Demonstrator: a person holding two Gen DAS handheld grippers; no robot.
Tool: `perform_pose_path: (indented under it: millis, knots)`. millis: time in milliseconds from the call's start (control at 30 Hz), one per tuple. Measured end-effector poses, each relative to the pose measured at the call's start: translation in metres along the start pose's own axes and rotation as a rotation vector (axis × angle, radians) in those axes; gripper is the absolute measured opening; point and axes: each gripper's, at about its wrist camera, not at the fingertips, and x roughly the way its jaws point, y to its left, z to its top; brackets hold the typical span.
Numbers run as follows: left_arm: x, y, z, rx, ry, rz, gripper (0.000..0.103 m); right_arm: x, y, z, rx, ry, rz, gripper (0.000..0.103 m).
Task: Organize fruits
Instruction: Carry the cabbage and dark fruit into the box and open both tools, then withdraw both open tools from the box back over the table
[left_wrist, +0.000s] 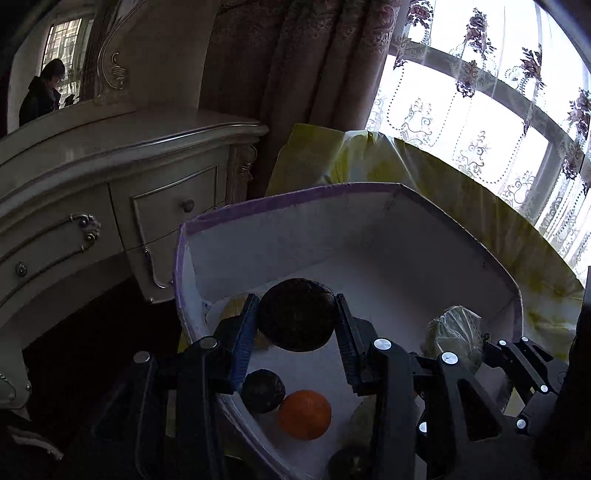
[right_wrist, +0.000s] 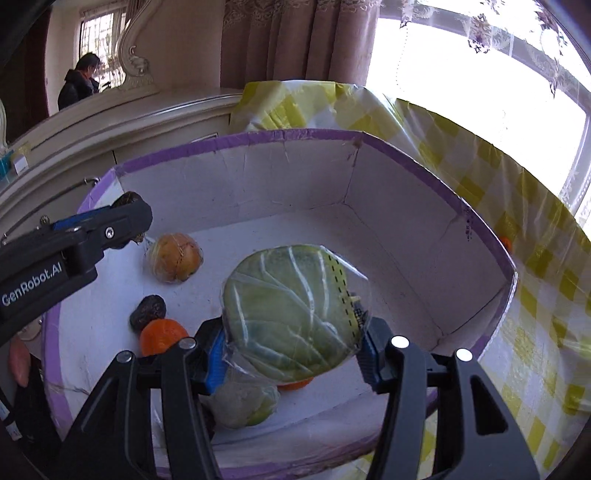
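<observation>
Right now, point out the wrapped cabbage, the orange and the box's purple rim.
wrapped cabbage (right_wrist: 291, 314): right wrist view, middle of its green leaves.
orange (left_wrist: 304, 414): left wrist view, middle of its skin.
box's purple rim (right_wrist: 295, 133): right wrist view, far edge of the rim.

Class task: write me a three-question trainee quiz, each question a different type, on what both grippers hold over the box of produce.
1. True or false: the left gripper is shut on a dark round fruit.
2. The right gripper holds: A) an orange, B) a wrapped green cabbage, C) nothing.
3. Fill in: the white box has a ____ rim.

Key: 1 true; 2 B; 3 purple.
</observation>
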Motion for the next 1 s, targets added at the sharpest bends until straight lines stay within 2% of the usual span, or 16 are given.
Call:
perform_pose_path:
  millis: [233,300,367,400,433,800,1000]
  knots:
    - [0.002,-0.014,-0.003,0.093,0.025,0.086,0.041,0.005,-0.001,-0.002,-0.012,0.033,-0.003,0.060]
    - [0.005,-0.018,-0.003,0.135,0.040,0.104,0.050,0.007,-0.002,-0.001,-0.016,0.045,-0.002,0.066]
    - [0.006,-0.022,-0.002,0.163,0.056,0.087,0.071,0.006,-0.001,-0.001,-0.019,0.043,-0.007,0.070]
    - [0.006,-0.024,-0.002,0.176,0.055,0.113,0.083,0.004,-0.002,0.000,-0.018,0.035,-0.036,0.092]
    - [0.005,-0.025,-0.002,0.186,0.040,0.120,0.089,0.003,-0.004,-0.001,-0.006,0.027,-0.058,0.102]
    - [0.005,-0.028,-0.002,0.185,0.026,0.152,0.089,-0.003,-0.010,-0.003,0.002,-0.015,-0.039,0.101]
    - [-0.011,-0.032,0.002,0.165,-0.059,0.212,0.089,-0.019,-0.020,-0.007,0.031,-0.102,-0.001,0.101]
